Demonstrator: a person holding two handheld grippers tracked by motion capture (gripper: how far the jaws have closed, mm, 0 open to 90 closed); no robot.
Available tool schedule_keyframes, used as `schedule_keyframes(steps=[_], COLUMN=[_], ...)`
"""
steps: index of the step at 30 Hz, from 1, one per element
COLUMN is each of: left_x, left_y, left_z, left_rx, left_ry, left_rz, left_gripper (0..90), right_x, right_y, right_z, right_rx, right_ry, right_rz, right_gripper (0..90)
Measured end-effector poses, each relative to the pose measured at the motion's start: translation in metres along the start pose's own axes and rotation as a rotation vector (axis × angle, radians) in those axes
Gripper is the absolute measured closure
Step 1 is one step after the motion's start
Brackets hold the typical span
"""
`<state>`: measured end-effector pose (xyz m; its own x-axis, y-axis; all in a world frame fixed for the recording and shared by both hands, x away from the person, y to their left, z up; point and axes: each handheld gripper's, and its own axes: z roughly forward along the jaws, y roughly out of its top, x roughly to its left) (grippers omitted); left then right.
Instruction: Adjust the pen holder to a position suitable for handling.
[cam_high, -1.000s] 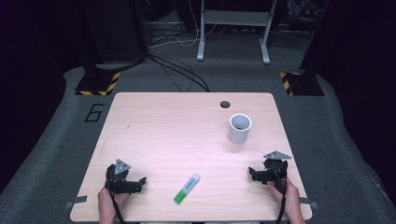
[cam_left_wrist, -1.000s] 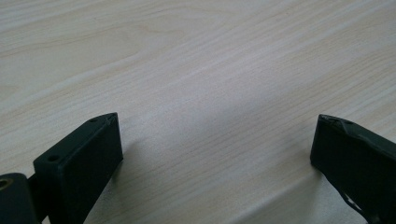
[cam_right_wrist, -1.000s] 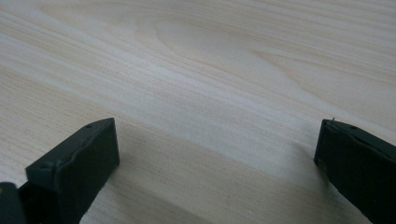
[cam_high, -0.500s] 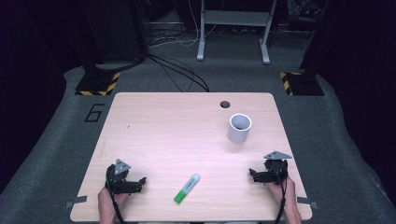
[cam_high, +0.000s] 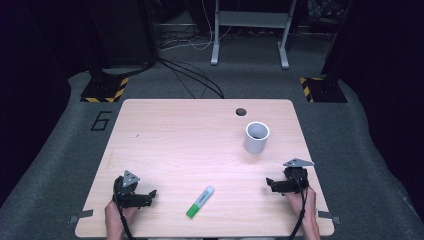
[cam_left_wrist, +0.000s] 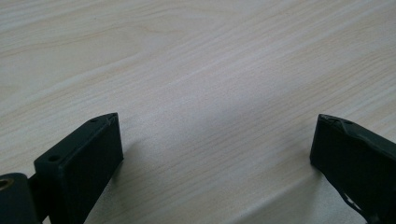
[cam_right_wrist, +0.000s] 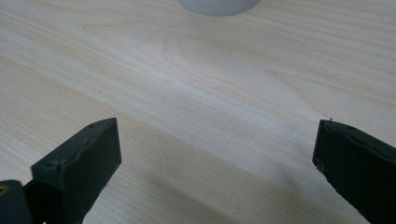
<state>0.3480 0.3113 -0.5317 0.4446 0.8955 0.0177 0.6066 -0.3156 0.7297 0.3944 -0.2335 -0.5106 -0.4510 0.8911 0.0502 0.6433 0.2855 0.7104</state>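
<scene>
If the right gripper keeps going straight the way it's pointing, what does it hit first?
Probably the white cup. In the right gripper view it stands straight ahead of the open right gripper, with bare table between them. Depth is hard to judge, so it may only graze the cup's side.

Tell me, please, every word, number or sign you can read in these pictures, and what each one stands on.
"6": a dark numeral on the grey floor mat, left of the table's far left corner.
Yellow and black hazard stripes, with no lettering: on the two stand bases on the floor beyond the table.
The green highlighter may carry print, but it is too small to read.
The white cup shows no text.
</scene>
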Motion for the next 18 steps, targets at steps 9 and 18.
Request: schedule_keyframes(steps=[9, 18], left_x=[0.000, 0.000], left_y=[0.000, 0.000], left_z=[0.000, 0.000], left_rx=[0.000, 0.000], left_ry=[0.000, 0.000], left_rz=[0.000, -0.001], left_gripper=[2.5, 2.5], right_x=[0.003, 0.004], right_y=[0.018, 0.043], right_z=[-0.010, -0.015], right_rx=[-0.031, -0.047], right_ry=[0.008, 0.011], right_rz=[0.008, -0.013], right_gripper=[0.8, 0.7])
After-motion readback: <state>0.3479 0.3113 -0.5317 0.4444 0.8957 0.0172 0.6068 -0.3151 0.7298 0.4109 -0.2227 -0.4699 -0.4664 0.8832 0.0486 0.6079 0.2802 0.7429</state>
